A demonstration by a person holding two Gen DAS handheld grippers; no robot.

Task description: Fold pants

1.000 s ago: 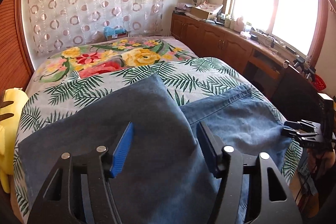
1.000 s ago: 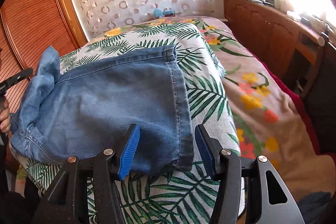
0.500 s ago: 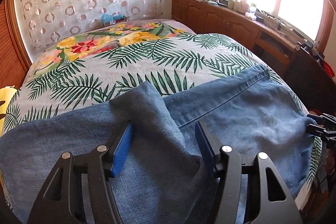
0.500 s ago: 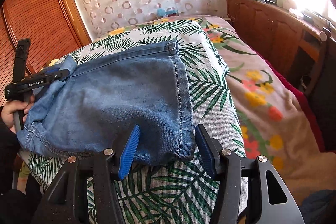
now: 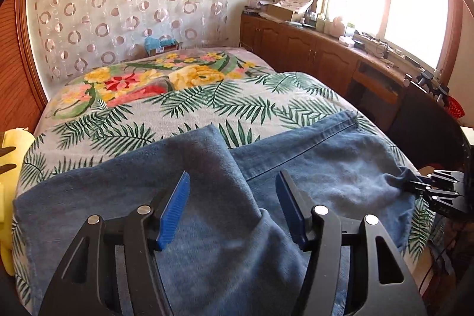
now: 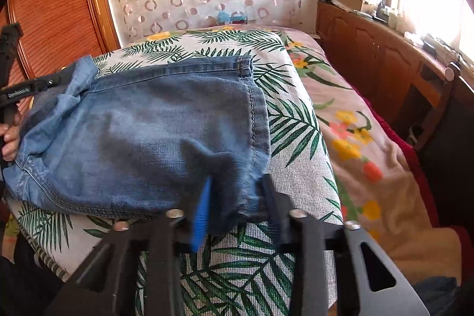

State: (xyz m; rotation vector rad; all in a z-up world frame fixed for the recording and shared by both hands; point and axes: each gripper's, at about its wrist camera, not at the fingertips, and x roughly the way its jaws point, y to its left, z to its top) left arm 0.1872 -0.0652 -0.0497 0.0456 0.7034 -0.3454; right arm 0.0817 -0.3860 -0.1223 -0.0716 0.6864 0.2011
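Observation:
Blue denim pants [image 5: 326, 168] lie folded across the near end of the bed, also in the right wrist view [image 6: 148, 123]. My left gripper [image 5: 231, 197] is open, its blue pads either side of a raised fold of denim, not pinching it. In the right wrist view the left gripper [image 6: 50, 83] sits at the pants' far left corner. My right gripper [image 6: 234, 197] has its jaws narrowed around the near hem corner of the pants; the frame is blurred there. In the left wrist view it [image 5: 414, 184] sits at the pants' right corner.
The bed has a palm-leaf cover [image 5: 266, 105] and a floral blanket [image 6: 355, 138] that hangs over the right side. A yellow object [image 5: 9, 168] lies at the left. Wooden cabinets [image 5: 311, 55] run under the window. A wooden wardrobe [image 6: 53, 5] stands to the left.
My right gripper's jaws have closed in around the hem corner of the pants. My left gripper stays open over the raised fold; its view has shifted a little.

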